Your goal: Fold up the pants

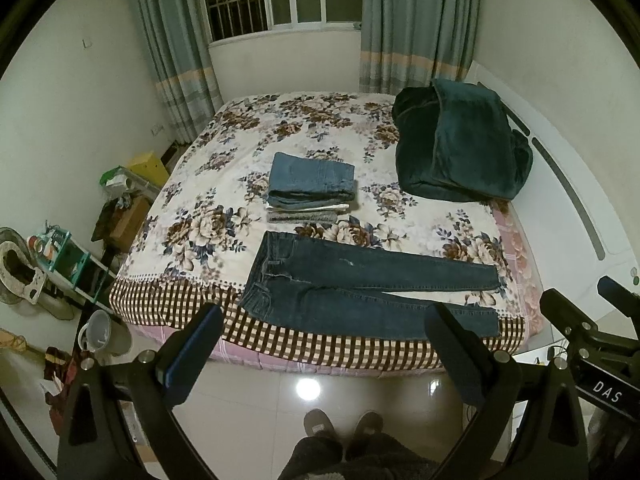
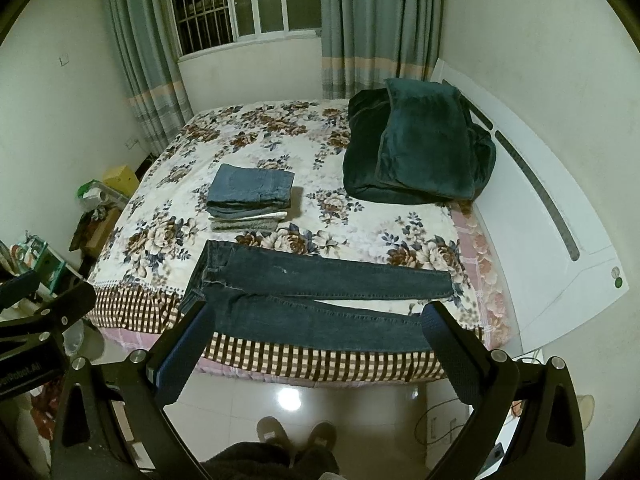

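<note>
Dark blue jeans [image 1: 344, 284] lie flat along the near edge of the bed, waist to the left, legs spread to the right; they also show in the right wrist view [image 2: 316, 296]. My left gripper [image 1: 324, 320] is open and empty, held in the air before the bed edge. My right gripper [image 2: 316, 320] is open and empty too, level with the near leg. The right gripper's body shows at the right of the left wrist view [image 1: 592, 340].
A stack of folded pants [image 1: 310, 188] sits mid-bed on the floral sheet [image 1: 208, 216]. A dark green blanket [image 1: 460, 144] is piled at the back right by the white headboard [image 1: 580, 184]. Shelves and clutter [image 1: 60, 264] stand left. Shiny tiled floor [image 1: 248, 408] and my shoes are below.
</note>
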`<action>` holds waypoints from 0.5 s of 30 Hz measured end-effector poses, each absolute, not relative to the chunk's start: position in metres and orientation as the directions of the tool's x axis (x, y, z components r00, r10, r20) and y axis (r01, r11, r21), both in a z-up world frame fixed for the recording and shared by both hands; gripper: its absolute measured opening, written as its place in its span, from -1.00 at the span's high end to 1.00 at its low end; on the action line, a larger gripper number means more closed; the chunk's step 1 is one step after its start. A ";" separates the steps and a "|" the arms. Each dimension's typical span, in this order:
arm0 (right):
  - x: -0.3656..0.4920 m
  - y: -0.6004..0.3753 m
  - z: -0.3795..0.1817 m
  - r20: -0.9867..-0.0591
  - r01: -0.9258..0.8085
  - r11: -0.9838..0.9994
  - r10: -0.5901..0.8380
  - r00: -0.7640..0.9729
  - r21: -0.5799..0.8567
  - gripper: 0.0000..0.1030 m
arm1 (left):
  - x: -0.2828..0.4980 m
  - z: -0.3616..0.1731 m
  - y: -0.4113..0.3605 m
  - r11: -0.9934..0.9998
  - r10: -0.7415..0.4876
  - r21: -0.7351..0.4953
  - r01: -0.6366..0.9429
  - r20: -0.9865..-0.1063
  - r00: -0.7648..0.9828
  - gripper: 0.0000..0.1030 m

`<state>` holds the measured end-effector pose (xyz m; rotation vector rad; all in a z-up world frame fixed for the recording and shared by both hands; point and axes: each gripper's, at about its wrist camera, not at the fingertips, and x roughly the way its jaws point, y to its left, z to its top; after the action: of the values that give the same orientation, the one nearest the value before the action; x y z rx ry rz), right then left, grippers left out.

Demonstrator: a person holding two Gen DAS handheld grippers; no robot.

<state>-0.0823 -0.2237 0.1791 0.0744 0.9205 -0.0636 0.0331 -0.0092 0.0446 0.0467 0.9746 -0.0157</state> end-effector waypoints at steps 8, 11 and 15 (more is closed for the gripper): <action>-0.038 -0.261 0.116 -0.828 0.150 0.982 0.010 0.560 0.113 -1.00 | 0.078 -0.010 -0.017 0.992 0.123 0.097 -0.076 -0.824 0.554 -1.00; -0.011 -0.277 0.086 -0.844 0.169 0.977 0.021 0.537 0.132 -1.00 | 0.105 -0.040 -0.021 0.986 0.165 0.131 -0.100 -0.830 0.533 -1.00; 0.030 -0.300 0.039 -0.871 0.204 0.971 0.006 0.491 0.121 -1.00 | 0.139 -0.084 -0.021 0.982 0.184 0.142 -0.124 -0.861 0.474 -1.00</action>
<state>0.0304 -0.2999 0.0391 0.2197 1.0530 -0.1215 0.1391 -0.0210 -0.0836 0.0632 1.0604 0.1886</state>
